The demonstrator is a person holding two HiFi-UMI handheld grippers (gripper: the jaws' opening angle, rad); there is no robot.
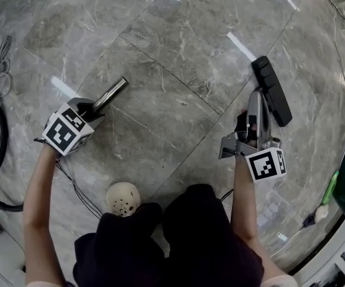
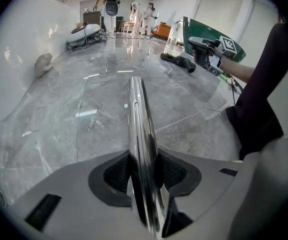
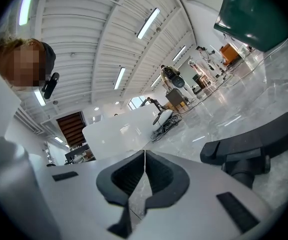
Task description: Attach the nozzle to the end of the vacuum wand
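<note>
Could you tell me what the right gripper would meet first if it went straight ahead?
Probably nothing near: the right gripper aims just left of the nozzle, over bare floor; its side might graze it.

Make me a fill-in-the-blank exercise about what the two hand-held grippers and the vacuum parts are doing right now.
1. The left hand-held gripper is clamped on the chrome ____.
2. The right hand-held gripper has its jaws ____, with nothing between them.
3. The black nozzle lies on the marble floor, nearest the ____ hand-held gripper.
Missing words: vacuum wand; shut; right.
</note>
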